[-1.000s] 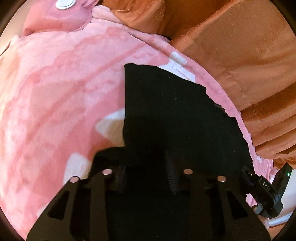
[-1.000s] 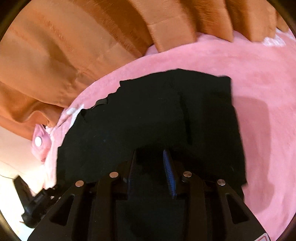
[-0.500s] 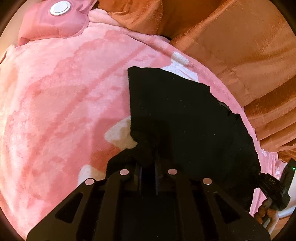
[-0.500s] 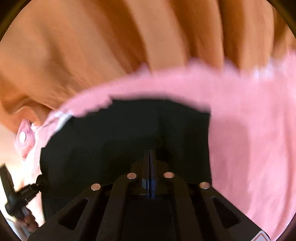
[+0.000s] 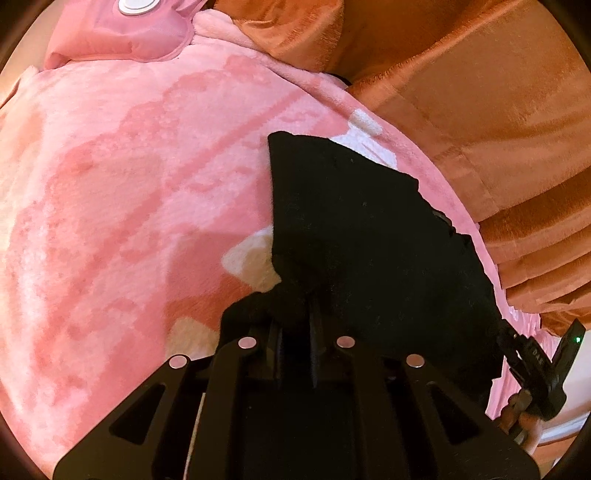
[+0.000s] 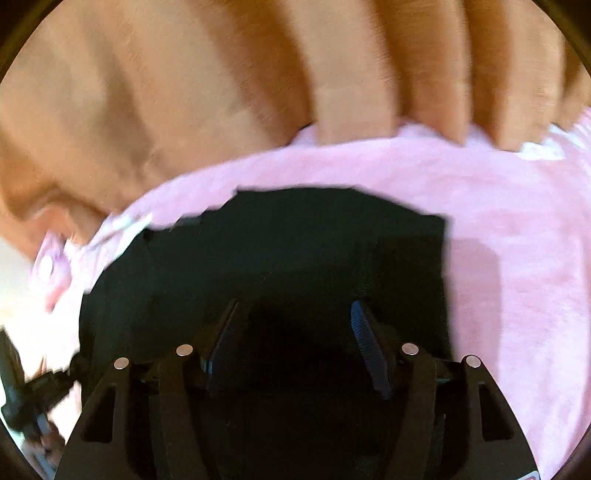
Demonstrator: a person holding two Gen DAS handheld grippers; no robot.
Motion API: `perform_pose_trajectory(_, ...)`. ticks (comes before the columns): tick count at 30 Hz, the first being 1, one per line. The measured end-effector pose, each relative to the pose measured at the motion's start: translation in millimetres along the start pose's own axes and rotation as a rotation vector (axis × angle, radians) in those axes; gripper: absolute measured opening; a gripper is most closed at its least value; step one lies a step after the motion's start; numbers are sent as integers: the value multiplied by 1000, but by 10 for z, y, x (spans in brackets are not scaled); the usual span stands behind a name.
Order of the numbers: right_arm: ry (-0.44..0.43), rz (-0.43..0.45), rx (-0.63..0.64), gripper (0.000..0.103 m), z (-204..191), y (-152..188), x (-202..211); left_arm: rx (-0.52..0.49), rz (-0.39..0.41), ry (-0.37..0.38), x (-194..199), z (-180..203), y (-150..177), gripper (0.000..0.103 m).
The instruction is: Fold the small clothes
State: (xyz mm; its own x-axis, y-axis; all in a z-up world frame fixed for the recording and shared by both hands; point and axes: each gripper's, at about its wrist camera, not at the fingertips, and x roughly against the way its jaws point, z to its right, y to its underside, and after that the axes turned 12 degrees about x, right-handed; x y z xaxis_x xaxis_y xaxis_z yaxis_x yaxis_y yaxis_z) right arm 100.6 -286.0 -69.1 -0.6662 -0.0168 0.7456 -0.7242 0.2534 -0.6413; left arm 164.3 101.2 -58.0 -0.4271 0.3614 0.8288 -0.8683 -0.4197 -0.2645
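A black garment point(image 5: 369, 236) lies on a pink fleece blanket point(image 5: 110, 206). My left gripper point(image 5: 297, 314) is shut on the garment's near left edge, where the cloth bunches up between the fingers. In the right wrist view the same black garment point(image 6: 295, 243) lies flat, folded partly over on its right side. My right gripper point(image 6: 295, 332) is open just above the garment's near edge, with nothing between its fingers. The right gripper also shows at the lower right of the left wrist view point(image 5: 535, 365).
Orange curtains point(image 5: 480, 92) hang along the far edge of the blanket and also show in the right wrist view point(image 6: 221, 74). A pink pillow with a white button point(image 5: 122, 29) lies at the far left corner. The blanket point(image 6: 517, 240) stretches right of the garment.
My left gripper closed on the garment's near left edge and holds it. My right gripper shut on the garment half a second ago and has now opened again; its view is blurred by motion.
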Motion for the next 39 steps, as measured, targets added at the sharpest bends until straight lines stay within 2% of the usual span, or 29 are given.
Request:
perform_pose_trajectory(3, 23, -21, -20, 60, 158, 9, -49, -7, -5, -7, -51, -21, 2, 11)
perform_pose_trajectory(6, 43, -39, 29, 60, 87, 47, -155, -2, 19, -4, 10, 17, 8, 9)
perform_pose_trajectory(8, 40, -32, 105, 34, -54, 46, -161, -21, 38, -15, 34, 57, 10, 8)
perform_pose_trajectory(9, 24, -39, 137, 11, -123, 51, -170, -25, 36, -25, 19, 59, 11, 8)
perform_pose_trajectory(10, 9, -44, 149, 6, -153, 57, -172, -19, 31, -33, 1, 44, 12, 8)
perform_pose_trajectory(13, -40, 15, 119, 6, -229, 16, 36, -5, 28, -39, -3, 0, 19, 7)
perform_pose_trajectory(15, -98, 91, 99, 6, -277, -55, 345, -16, 40, -50, 30, -1, 21, 7)
perform_pose_trajectory(17, -87, 132, 131, 6, -292, -61, 522, -24, 29, -56, 1, -22, 27, 7)
perform_pose_trajectory(18, -21, 107, 164, 6, -248, -26, 475, -29, 27, -59, -7, -28, 33, 7)
perform_pose_trajectory(19, 26, 42, 165, 6, -174, 6, 320, -38, 29, -65, -14, -18, 41, 7)
perform_pose_trajectory(20, 43, -64, 138, 5, -52, 73, 85, -54, 35, -77, -11, 1, 53, 7)
perform_pose_trajectory(21, 23, -137, 60, 5, 86, 160, -96, -56, 37, -81, -14, 14, 62, 7)
perform_pose_trajectory(23, -5, -124, 6, 5, 95, 138, -21, -57, 36, -83, -15, 13, 60, 7)
perform_pose_trajectory(26, 7, -48, 96, 6, -137, 42, 250, -52, 36, -81, -20, 2, 54, 8)
perform_pose_trajectory(28, 49, -61, 138, 7, -154, 78, 202, -47, 36, -80, -19, 4, 52, 9)
perform_pose_trajectory(30, 60, -94, 78, 9, -7, 126, 68, -37, 34, -74, -10, -17, 43, 9)
perform_pose_trajectory(32, 37, -71, -9, 11, 158, 90, 61, -30, 35, -70, 12, -33, 46, 9)
perform_pose_trajectory(35, 58, -12, 1, 19, 144, 15, 215, -36, 36, -68, 33, -51, 58, 9)
perform_pose_trajectory(37, 39, -14, 12, 40, 140, 20, 202, -30, 33, -68, 63, -50, 80, 10)
perform_pose_trajectory(39, 45, -61, 13, 48, 164, 67, 77, -32, 29, -50, 135, -19, 120, 10)
